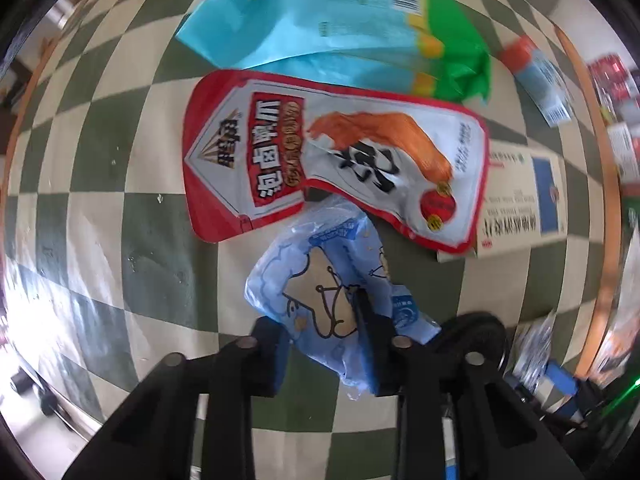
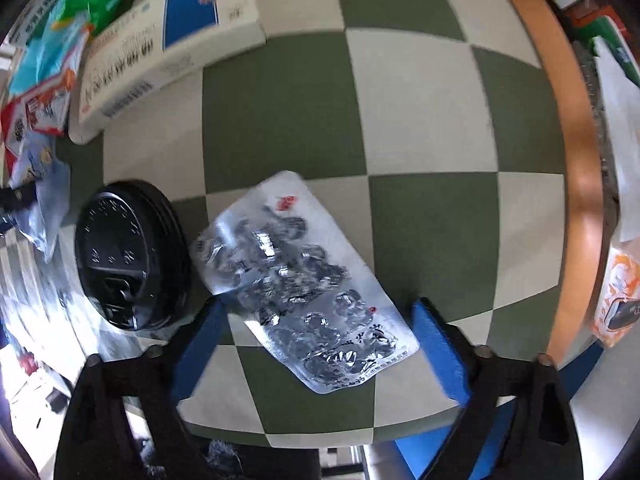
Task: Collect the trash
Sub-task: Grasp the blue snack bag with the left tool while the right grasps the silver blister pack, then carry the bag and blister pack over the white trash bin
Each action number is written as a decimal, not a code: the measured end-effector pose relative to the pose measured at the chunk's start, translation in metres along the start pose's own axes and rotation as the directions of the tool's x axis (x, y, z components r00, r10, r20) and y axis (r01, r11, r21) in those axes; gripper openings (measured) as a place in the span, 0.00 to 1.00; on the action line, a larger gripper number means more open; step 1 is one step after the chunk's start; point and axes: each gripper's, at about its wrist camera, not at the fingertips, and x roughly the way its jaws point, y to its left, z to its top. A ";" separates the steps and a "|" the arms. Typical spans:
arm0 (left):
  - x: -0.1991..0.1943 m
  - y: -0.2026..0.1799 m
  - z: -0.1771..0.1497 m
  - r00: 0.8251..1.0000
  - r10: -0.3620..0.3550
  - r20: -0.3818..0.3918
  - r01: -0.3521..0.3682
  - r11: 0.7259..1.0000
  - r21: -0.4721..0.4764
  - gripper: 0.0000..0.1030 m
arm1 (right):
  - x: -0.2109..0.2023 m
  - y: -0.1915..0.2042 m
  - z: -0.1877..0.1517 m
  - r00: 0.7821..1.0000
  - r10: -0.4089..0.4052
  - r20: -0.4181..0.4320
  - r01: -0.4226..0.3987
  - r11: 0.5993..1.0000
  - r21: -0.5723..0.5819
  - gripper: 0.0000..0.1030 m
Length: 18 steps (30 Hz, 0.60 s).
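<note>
Trash litters the checkered surface: big teal-green bag, red-white snack pouch, white medicine box, black cup lid. Right tool spread wide, straddling the silver blister pack. Left tool clamped on the little blue wrapper.

My left gripper sits at the lower centre of its frame, its black arms reaching up from the bottom edge, jaws drawn close and clamped on a light blue wrapper. My right gripper fills the lower part of its frame, blue-padded fingers spread wide apart, nothing pinched between them.
</note>
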 end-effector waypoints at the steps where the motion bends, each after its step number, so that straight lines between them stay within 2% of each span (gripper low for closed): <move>1: -0.003 -0.002 -0.004 1.000 0.018 0.008 -0.018 1.000 0.022 0.19 | -0.003 0.000 0.000 1.000 0.000 0.015 0.000 1.000 -0.002 0.69; 8: -0.013 -0.011 -0.033 0.996 0.084 0.041 -0.087 0.991 0.097 0.11 | -0.009 -0.001 -0.001 0.998 0.046 0.049 -0.048 0.998 0.032 0.67; 10: -0.016 -0.011 -0.040 0.993 0.102 0.053 -0.107 0.988 0.113 0.06 | -0.016 -0.004 -0.004 0.996 0.051 0.067 -0.054 0.998 0.041 0.65; 18: -0.033 -0.005 -0.082 0.987 0.123 0.104 -0.137 0.980 0.146 0.04 | -0.038 0.000 -0.014 0.989 0.074 0.131 -0.082 0.995 0.058 0.65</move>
